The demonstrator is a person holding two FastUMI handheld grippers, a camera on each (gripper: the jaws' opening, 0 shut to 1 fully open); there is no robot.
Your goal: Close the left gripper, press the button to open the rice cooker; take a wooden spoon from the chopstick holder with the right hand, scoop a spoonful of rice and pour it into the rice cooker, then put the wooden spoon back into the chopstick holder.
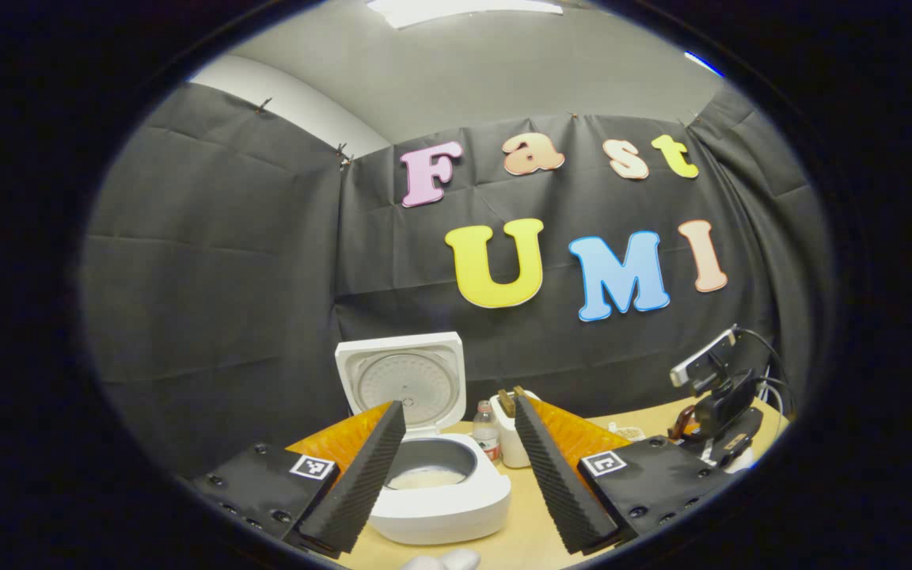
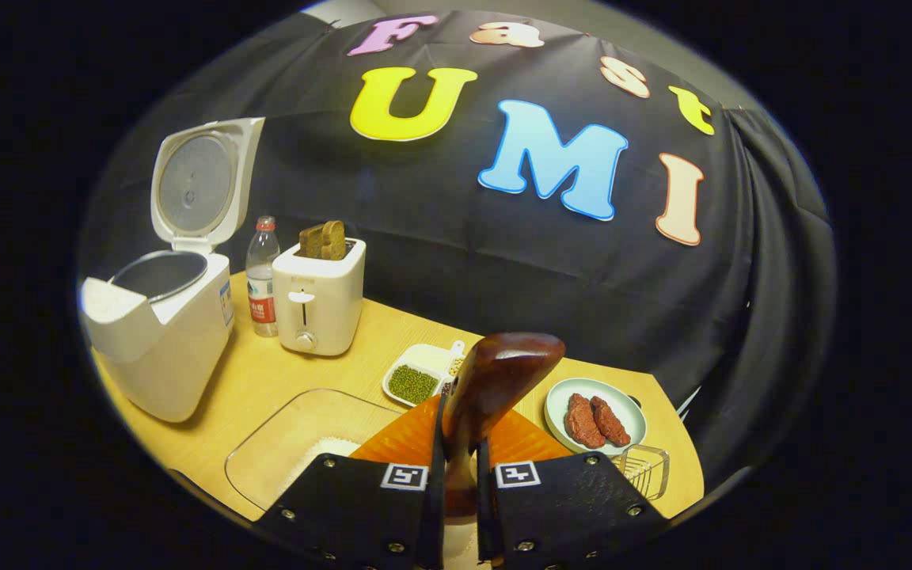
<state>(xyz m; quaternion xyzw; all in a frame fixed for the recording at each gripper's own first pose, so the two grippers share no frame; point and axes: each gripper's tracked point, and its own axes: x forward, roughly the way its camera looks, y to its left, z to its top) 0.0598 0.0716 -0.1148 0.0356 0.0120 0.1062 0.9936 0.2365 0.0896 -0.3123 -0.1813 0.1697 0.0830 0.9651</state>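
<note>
A pale wooden bench carries one rice cooker with its lid up, one bottle, one toaster and one plate with two reddish pieces. The right tongs are clamped on the wooden spoon, above a glass tray. The left tongs stand apart, the rice cooker just ahead between them.

The rice cooker is showing white with a grey inner pot, the toaster cream, holding brown bread. The wooden spoon is gleaming dark reddish brown. Green beans are filling a white dish; red-brown meat is lying on a pale green plate; the table is glowing light wood
</note>
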